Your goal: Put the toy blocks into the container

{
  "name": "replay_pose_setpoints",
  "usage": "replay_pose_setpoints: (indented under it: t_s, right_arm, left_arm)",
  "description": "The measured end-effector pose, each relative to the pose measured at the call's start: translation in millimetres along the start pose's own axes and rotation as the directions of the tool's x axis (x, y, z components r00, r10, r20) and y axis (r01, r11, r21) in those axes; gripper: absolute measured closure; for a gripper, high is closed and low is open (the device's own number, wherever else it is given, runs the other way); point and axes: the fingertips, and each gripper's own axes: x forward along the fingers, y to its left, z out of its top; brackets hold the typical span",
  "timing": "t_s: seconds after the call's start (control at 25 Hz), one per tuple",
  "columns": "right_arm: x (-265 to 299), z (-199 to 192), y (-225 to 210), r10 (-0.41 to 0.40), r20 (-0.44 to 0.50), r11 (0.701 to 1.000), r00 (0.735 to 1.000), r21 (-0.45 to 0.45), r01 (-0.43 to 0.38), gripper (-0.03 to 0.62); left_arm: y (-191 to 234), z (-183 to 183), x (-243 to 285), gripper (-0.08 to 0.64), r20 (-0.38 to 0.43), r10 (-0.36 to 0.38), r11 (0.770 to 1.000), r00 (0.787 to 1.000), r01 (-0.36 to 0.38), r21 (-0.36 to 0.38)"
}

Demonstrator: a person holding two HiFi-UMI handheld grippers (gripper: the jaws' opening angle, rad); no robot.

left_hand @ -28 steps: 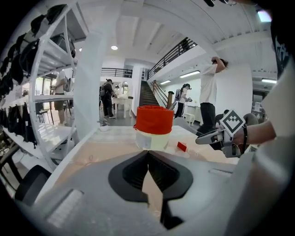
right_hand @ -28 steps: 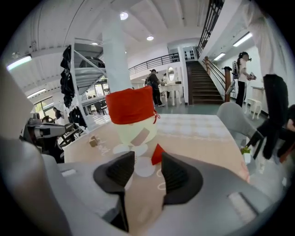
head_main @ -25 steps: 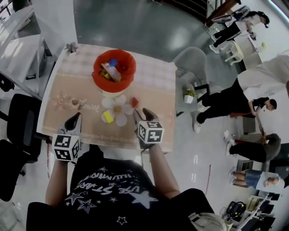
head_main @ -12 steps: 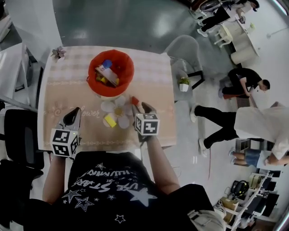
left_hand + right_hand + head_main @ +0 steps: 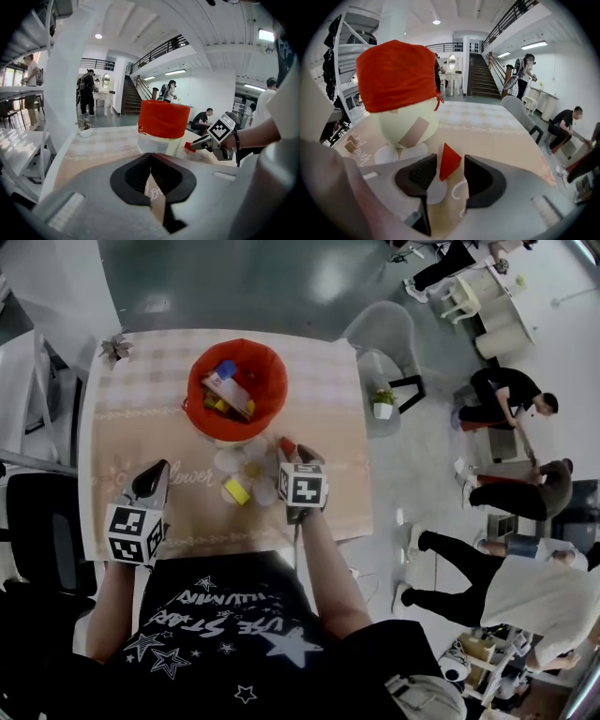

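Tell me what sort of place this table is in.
Probably a large shared indoor hall, perhaps an office or lab lobby: a broad staircase leads up, the floor is wide and polished, and other people are busy nearby.

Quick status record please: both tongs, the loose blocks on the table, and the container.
left tongs: shut, empty, over the left part of the table
right tongs: open, jaws on either side of the red block, not yet clamped
red block: on the table, near the container's base
yellow block: on the table, left of the right tongs, untouched
container: red-lined, upright, several blocks already inside
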Motion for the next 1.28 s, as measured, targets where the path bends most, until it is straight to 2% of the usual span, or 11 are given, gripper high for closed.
replay_pose_setpoints:
  t_s: [0.24,0.28,0.36,0.64,0.96,1.12,1.28]
  right_arm:
    - [9,-4,-4,-0.039,-0.026,0.999,0.999,0.014,0.04,0.41]
    - [9,-6,-5,-0.048,-0.033,0.999,0.998,0.012,0.048,0.456]
    - [8,-7,-4,-0.05,-0.035,0.999,0.998,0.008,0.05,0.459]
    - [-7,6,0,-0.035,0.019,0.999,0.999,0.027,0.034,0.46]
    - [-55,65,6,0.013,0.167,1.0,0.986,0.023,-0.017,0.46]
    - [-86,108,12,0.031,0.27,0.999,0.962,0.006,-0.034,0.46]
    - [-110,147,29,0.059,0.37,0.998,0.927,-0.021,-0.055,0.46]
  left_arm:
    - [1,-4,-1,0.549,-0.006,-0.013,1.0,1.0,0.014,0.008]
    - [1,-4,-1,0.549,-0.007,-0.015,1.0,1.0,0.015,0.01]
    - [0,-5,-1,0.551,-0.007,-0.018,1.0,1.0,0.018,0.011]
    - [2,-4,-2,0.549,-0.001,-0.023,1.0,1.0,0.023,0.01]
    - [4,5,-4,0.549,0.03,-0.017,1.0,0.999,0.017,0.009]
    - [5,11,-8,0.549,0.047,-0.012,1.0,0.999,0.012,0.005]
    - [10,12,-10,0.549,0.058,-0.004,1.0,0.998,0.004,-0.003]
